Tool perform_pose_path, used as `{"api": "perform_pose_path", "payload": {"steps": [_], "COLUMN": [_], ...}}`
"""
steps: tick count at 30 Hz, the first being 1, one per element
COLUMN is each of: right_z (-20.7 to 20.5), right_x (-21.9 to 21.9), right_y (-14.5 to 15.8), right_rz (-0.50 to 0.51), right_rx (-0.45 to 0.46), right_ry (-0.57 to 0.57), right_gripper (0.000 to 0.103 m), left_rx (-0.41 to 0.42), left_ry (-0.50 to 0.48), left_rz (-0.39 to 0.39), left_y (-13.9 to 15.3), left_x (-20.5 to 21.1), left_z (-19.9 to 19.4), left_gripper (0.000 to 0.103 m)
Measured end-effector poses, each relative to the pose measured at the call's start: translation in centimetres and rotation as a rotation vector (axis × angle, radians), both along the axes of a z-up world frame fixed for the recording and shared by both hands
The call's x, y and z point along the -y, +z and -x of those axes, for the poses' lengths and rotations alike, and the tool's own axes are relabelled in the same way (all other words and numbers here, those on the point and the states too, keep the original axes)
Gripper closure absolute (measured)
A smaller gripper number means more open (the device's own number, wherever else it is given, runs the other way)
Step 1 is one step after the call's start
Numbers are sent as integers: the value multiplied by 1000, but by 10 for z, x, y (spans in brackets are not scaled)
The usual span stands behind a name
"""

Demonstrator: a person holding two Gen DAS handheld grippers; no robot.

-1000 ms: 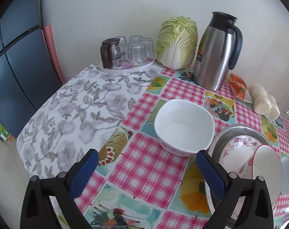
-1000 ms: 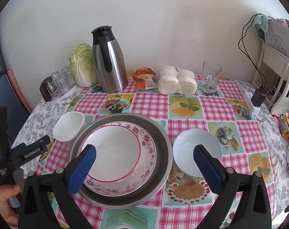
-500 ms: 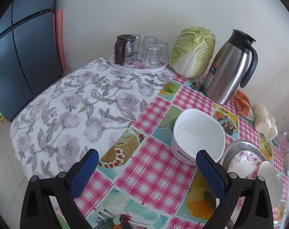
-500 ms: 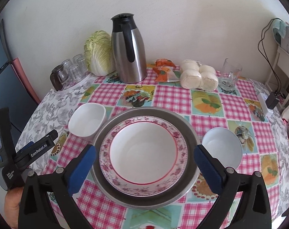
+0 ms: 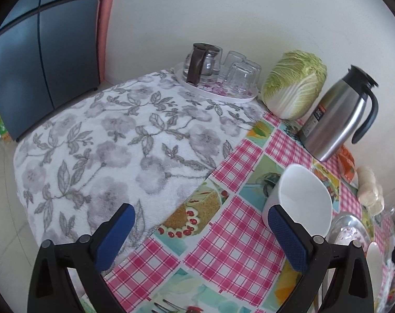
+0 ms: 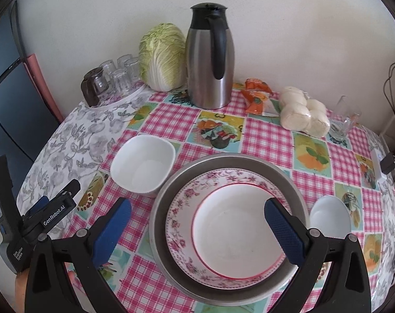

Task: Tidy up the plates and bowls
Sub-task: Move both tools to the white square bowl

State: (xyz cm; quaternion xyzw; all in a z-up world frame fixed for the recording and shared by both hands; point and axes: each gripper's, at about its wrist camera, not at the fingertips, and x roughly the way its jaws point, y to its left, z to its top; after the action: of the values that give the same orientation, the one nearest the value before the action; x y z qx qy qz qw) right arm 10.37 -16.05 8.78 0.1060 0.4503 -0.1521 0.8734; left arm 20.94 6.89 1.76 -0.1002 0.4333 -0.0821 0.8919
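Observation:
A steel basin (image 6: pixel 160 208) sits on the table and holds a floral plate (image 6: pixel 183 227) with a red-rimmed white bowl (image 6: pixel 236 227) on top. My right gripper (image 6: pixel 197 224) hangs open over this stack, empty. A square white bowl (image 6: pixel 142 165) stands left of the basin, and a small round white bowl (image 6: pixel 330 215) stands to its right. In the left wrist view my left gripper (image 5: pixel 200 232) is open and empty above the tablecloth, with the square white bowl (image 5: pixel 301 198) just beyond its right finger (image 5: pixel 286 240). The basin (image 5: pixel 340 224) shows at the right edge.
Along the wall stand a tray of glasses with a small pot (image 6: pixel 111 78), a cabbage (image 6: pixel 162 57), a steel thermos (image 6: pixel 210 60), an orange packet (image 6: pixel 257 96), buns (image 6: pixel 304 114) and a glass mug (image 6: pixel 344 125). A floral cloth (image 5: pixel 114 143) covers the table's left end.
The right gripper has shifted left and closer, so the basin stack now lies between its fingers. The left gripper has drawn back and swung left, away from the square bowl.

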Motion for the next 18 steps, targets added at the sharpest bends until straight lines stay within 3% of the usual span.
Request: {"api": "perform_pose_path", "payload": {"steps": [6,11,18], "right_z": [-30,-53,-78], "right_x": [-6,-3,3], "right_y": [-16,-30,-46], "right_rz": [-50,-81,-29], "right_rx": [-53,-84,-109], "right_ry": [33,17,0], "right_gripper": [1,1,4], "left_rx": [-60,-98,-121], "left_ry": [16,-6,-72], "left_rz": [37,185,217], "left_y": [-13,-22,-22], "left_x": [-4,-3,23], "left_z": [-8,-17,-30], "left_gripper": [0,0,1]}}
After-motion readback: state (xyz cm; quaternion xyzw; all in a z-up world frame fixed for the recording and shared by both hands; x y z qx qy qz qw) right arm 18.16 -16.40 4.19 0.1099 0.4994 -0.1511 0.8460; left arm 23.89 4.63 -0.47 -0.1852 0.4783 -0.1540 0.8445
